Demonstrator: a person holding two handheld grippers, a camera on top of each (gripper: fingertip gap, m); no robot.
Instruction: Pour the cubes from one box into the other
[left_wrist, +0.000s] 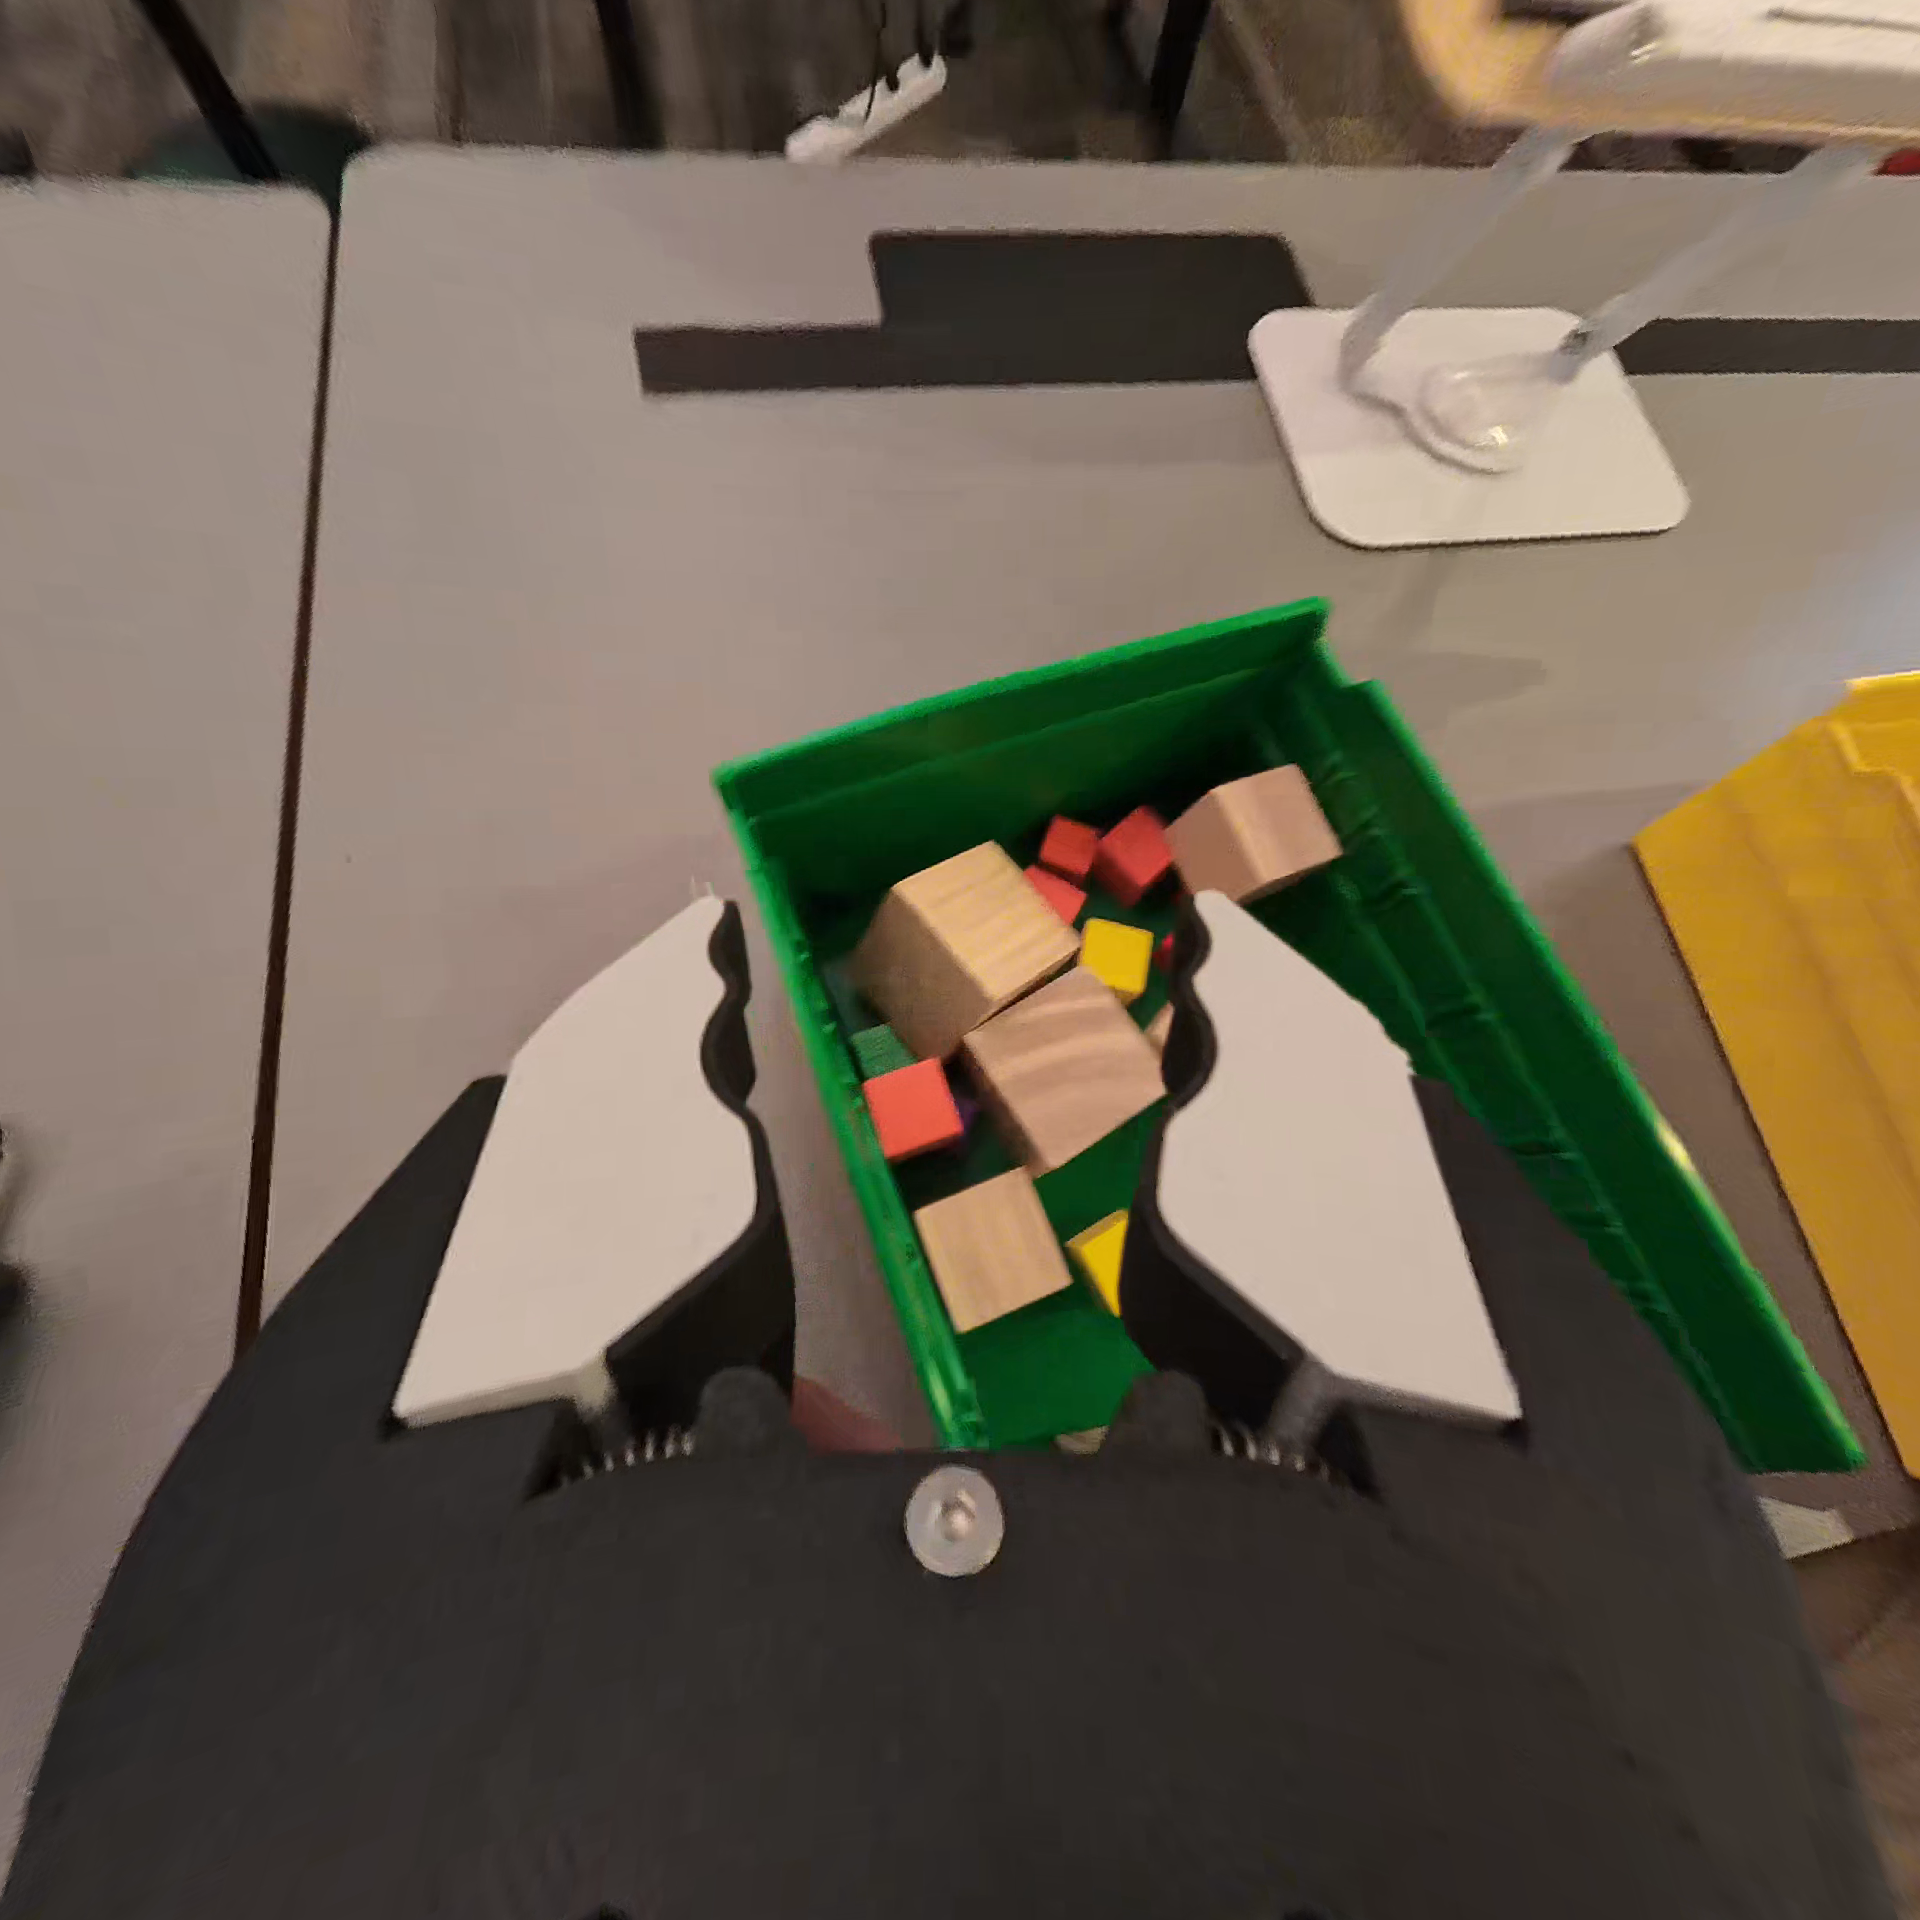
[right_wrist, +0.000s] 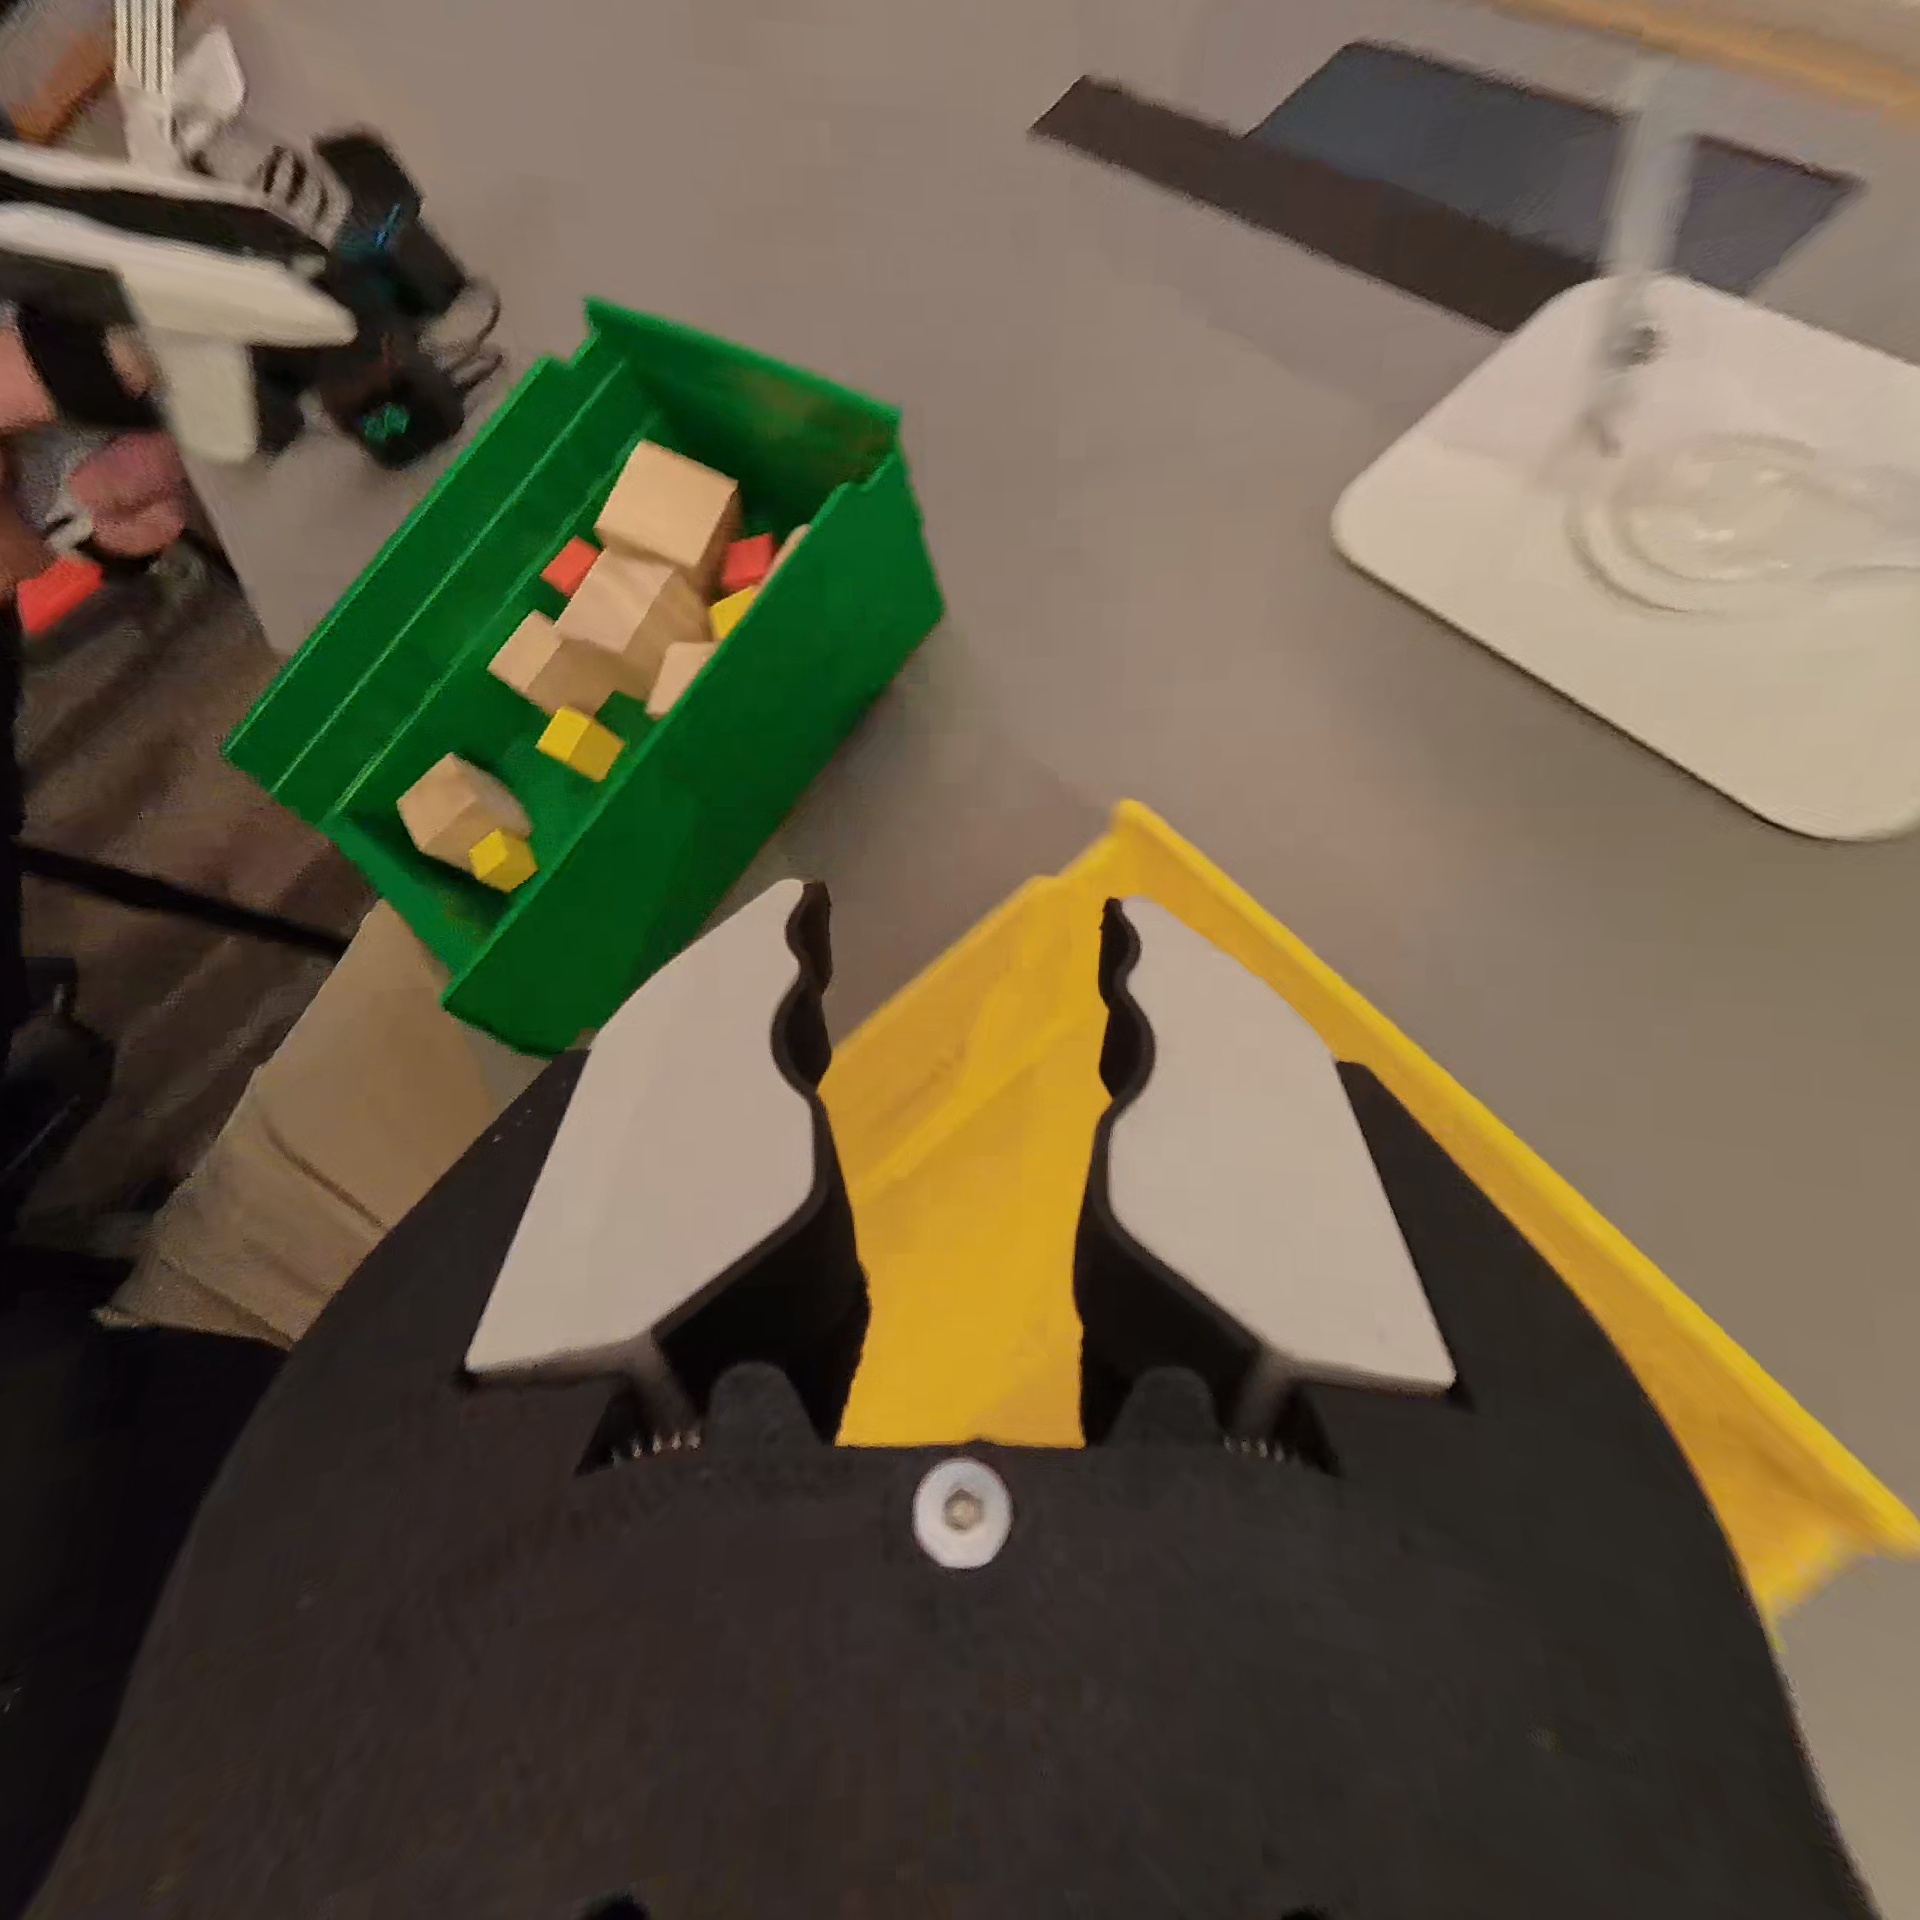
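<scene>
Cubes sit in the green box (left_wrist: 1039, 727), centre frame; yellow box (right_wrist: 966, 1299) empty.
Both hand-held grippers, left (left_wrist: 961, 935) and right (right_wrist: 966, 925), are spread; a weak wall pinch could spill cubes (left_wrist: 966, 961).

The grey desk (left_wrist: 540, 623) carried a green box (left_wrist: 1538, 1091) under the left tongs (left_wrist: 966, 935), a yellow box (right_wrist: 966, 1299) under the right tongs (right_wrist: 966, 925), and a white stand base (left_wrist: 1455, 436) beyond both.

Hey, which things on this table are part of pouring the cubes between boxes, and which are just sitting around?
Part of the job:
- green box
- cubes inside it
- yellow box
- left tongs
- right tongs

Just sitting around:
- white stand base
- black strips on the table
- dark gear past the table edge
</scene>
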